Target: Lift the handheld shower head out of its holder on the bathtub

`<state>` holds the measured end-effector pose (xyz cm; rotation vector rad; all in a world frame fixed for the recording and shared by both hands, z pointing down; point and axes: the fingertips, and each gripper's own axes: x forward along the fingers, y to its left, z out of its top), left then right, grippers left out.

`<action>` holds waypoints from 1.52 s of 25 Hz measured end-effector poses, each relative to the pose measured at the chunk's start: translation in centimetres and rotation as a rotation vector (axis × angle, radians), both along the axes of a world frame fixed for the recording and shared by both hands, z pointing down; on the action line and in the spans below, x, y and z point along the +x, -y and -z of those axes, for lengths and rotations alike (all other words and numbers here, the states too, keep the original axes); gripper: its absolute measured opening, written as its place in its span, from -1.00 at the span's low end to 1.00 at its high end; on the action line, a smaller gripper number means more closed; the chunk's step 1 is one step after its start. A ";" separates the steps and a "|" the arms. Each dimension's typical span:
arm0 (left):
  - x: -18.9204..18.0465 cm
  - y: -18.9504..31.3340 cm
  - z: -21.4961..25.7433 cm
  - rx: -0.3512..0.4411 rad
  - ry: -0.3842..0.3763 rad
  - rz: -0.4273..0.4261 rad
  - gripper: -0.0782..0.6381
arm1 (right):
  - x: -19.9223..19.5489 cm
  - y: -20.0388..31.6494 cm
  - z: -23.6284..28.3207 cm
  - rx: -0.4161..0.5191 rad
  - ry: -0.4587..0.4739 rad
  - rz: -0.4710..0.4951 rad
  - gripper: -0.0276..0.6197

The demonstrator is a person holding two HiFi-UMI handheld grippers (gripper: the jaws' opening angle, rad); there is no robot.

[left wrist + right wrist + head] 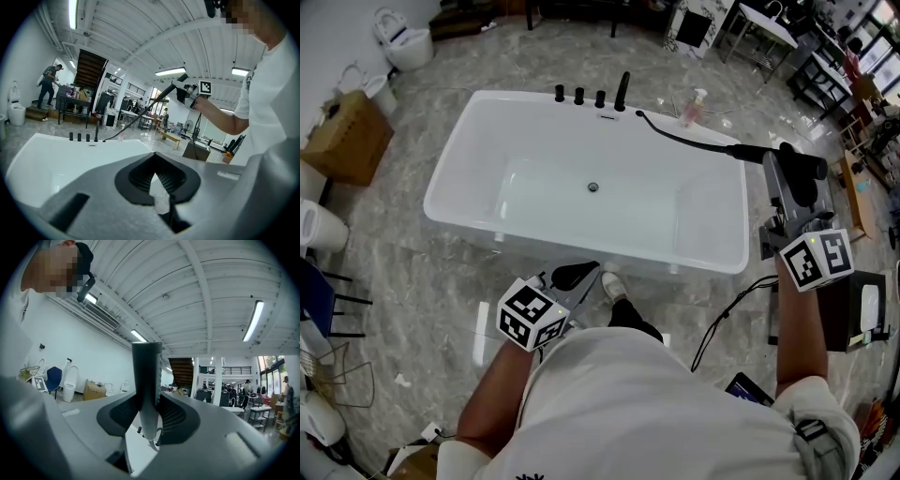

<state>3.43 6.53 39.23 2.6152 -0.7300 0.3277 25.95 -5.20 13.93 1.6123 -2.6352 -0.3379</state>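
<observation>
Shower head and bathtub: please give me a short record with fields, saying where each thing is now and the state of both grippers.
shower head: out of its holder, held in the air over the tub's right end
hose: black, runs from the far rim to the shower head
bathtub: white, drain visible
taps: black, in a row on the far rim
right gripper: shut on the shower head's handle
left gripper: shut, empty, low near the person's body
</observation>
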 end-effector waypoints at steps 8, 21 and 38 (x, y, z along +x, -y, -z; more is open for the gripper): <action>-0.1 -0.2 0.1 0.001 0.001 0.006 -0.76 | 0.1 -0.1 0.0 -0.002 0.002 -0.001 -0.46; 0.0 -0.4 0.3 0.006 0.007 0.004 -0.76 | 0.3 -0.6 0.3 0.005 -0.003 -0.006 -0.46; 0.2 -0.3 0.9 0.010 0.015 -0.013 -0.76 | 0.7 -0.4 -0.3 -0.025 0.010 -0.014 -0.46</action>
